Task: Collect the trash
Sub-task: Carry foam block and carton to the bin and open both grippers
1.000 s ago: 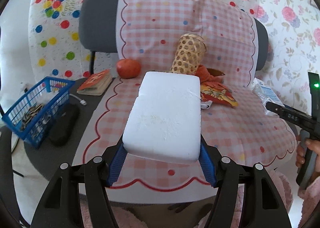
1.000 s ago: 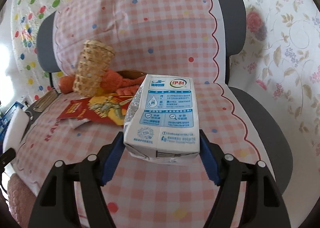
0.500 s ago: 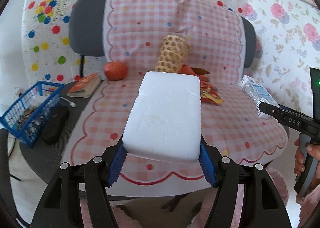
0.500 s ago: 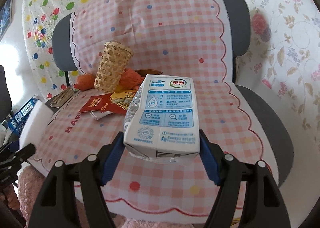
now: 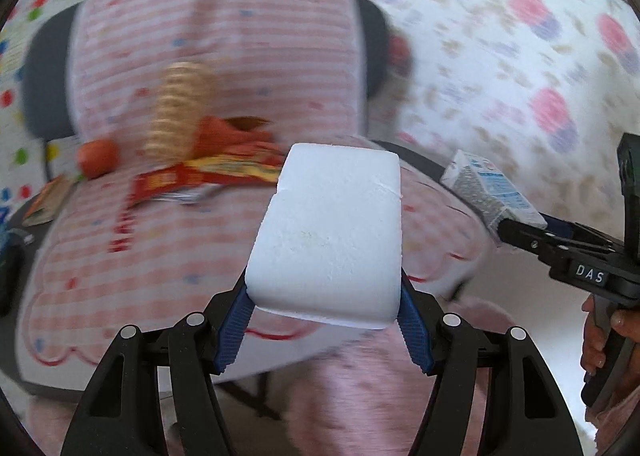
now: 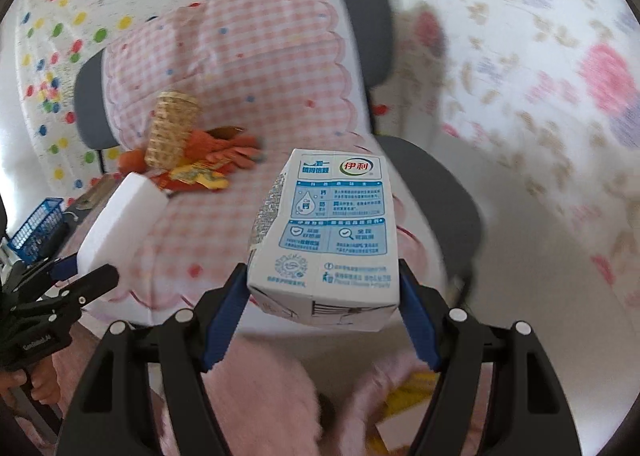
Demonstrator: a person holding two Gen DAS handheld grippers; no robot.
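My left gripper (image 5: 324,320) is shut on a white foam block (image 5: 332,232) and holds it in the air in front of the chair. My right gripper (image 6: 322,320) is shut on a blue and white milk carton (image 6: 328,232), also held in front of the chair seat. The carton (image 5: 492,192) and right gripper show at the right of the left wrist view. The foam block (image 6: 116,224) shows at the left of the right wrist view. A red and yellow snack wrapper (image 5: 208,176) lies on the seat.
The chair (image 6: 372,36) has a pink checked cover (image 6: 248,68). On it stand a woven basket (image 6: 172,132), orange cloth (image 6: 224,146) and an orange fruit (image 5: 96,154). A blue basket (image 6: 36,224) is at the left. Pink fluffy fabric (image 6: 260,396) lies below.
Both grippers have pulled back from the chair and swung to the right with their objects still held. The chair now looks farther away and the views are blurred by motion.
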